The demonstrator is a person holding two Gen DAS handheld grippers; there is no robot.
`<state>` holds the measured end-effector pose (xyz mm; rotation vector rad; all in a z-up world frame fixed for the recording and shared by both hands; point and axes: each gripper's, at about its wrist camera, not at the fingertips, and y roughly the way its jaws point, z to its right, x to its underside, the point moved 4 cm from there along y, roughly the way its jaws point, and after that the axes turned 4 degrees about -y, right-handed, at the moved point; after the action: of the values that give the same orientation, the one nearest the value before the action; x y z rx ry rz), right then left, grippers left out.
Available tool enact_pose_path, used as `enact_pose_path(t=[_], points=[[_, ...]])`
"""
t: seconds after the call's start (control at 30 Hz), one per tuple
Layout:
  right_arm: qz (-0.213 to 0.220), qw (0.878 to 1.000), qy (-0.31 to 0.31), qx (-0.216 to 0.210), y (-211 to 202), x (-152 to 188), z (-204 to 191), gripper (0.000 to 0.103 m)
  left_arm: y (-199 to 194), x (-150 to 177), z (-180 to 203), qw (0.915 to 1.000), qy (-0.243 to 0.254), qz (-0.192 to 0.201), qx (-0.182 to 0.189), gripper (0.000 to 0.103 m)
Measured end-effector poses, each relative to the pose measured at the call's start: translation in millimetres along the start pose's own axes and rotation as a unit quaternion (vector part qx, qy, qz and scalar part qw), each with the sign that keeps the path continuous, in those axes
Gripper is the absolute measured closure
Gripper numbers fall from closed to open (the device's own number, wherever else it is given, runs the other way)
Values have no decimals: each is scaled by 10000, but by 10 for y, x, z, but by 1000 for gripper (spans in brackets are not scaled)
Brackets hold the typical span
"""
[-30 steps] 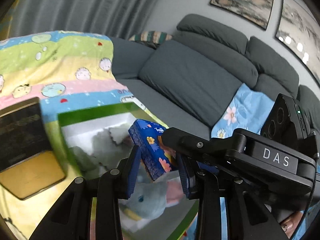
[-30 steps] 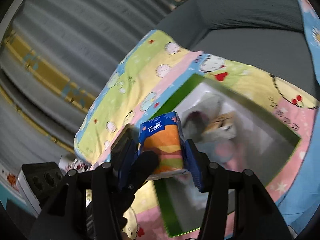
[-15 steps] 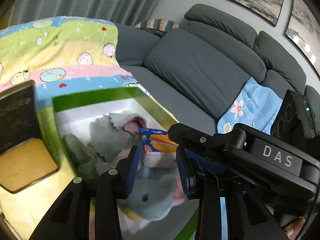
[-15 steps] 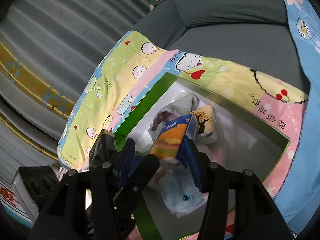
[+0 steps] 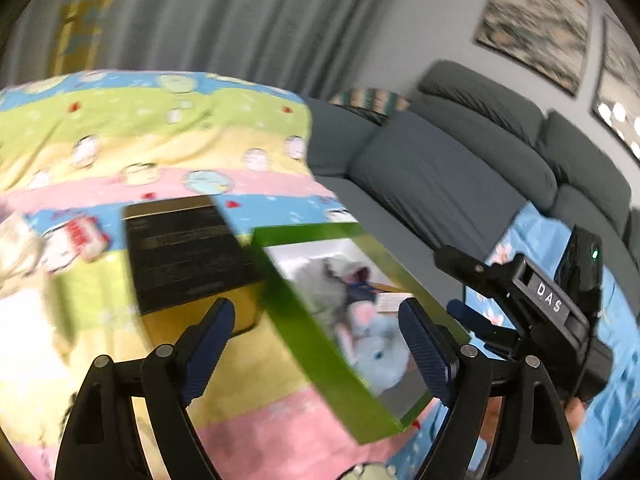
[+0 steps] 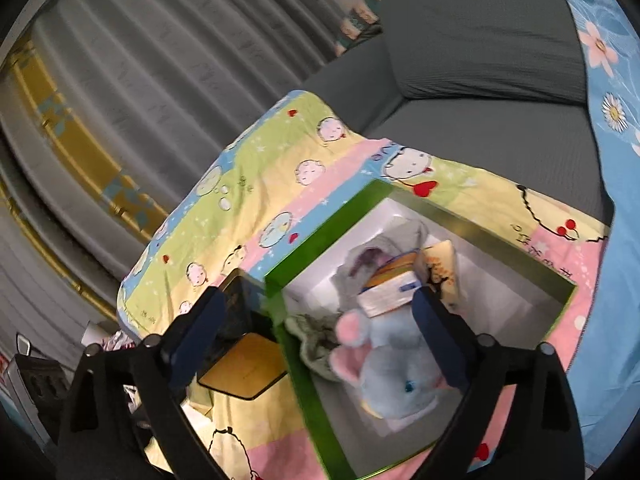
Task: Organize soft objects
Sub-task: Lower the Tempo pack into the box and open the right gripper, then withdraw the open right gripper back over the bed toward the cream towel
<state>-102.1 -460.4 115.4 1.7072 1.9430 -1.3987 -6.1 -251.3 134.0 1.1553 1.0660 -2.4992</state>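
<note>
Right gripper (image 6: pixel 316 332): fingers spread wide, nothing held, above the green box (image 6: pixel 298 364). Left gripper (image 5: pixel 316 336): likewise spread, empty. Box held 1 blue elephant plush (image 6: pixel 396 380) at 6 o'clock, 1 tissue pack (image 6: pixel 390 290) lying on grey cloth (image 6: pixel 404 236) toward 12. Outside at 9 o'clock: 1 black-and-gold box (image 5: pixel 188 256). A pale, blurred item (image 5: pixel 18 248) on the blanket (image 5: pixel 160 132) possibly remained unsorted.

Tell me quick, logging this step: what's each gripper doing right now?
Left gripper: open, holding nothing.
Right gripper: open, holding nothing; the tissue pack lies in the green box.
</note>
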Motion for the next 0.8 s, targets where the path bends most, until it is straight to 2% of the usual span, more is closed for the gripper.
enact_pose_path(t=[0.07,0.23,0.37,0.5,0.6,0.67,0.73,0.8], points=[[-34,9999,-122,25,9,28,-66,5,-171,3,-199,9996,-266,-2,-81,18],[-32,9991,-375,192,9,93,-230,3,-575,66,-644,9964,-580,111,-602,17],[-46,9979,-635,137,2,174,-448,1,-861,176,-1020,9909,-807,169,-1061,12],[22,9951,-980,152,-1,247,-706,1,-1076,283,-1358,9856,-925,252,-1396,11],[177,9944,-1031,176,-5,301,-860,1,-1178,414,-1680,9779,-1252,719,-1513,11],[168,9942,-1030,264,20,353,-953,1,-1129,460,-1854,9702,-1538,493,-1806,11],[140,9919,-1225,315,50,415,-1070,1,-1102,461,-1937,9711,-1742,328,-1596,11],[127,9882,-1486,351,72,488,-1194,1,-1147,456,-1976,9686,-1942,441,-1485,11]])
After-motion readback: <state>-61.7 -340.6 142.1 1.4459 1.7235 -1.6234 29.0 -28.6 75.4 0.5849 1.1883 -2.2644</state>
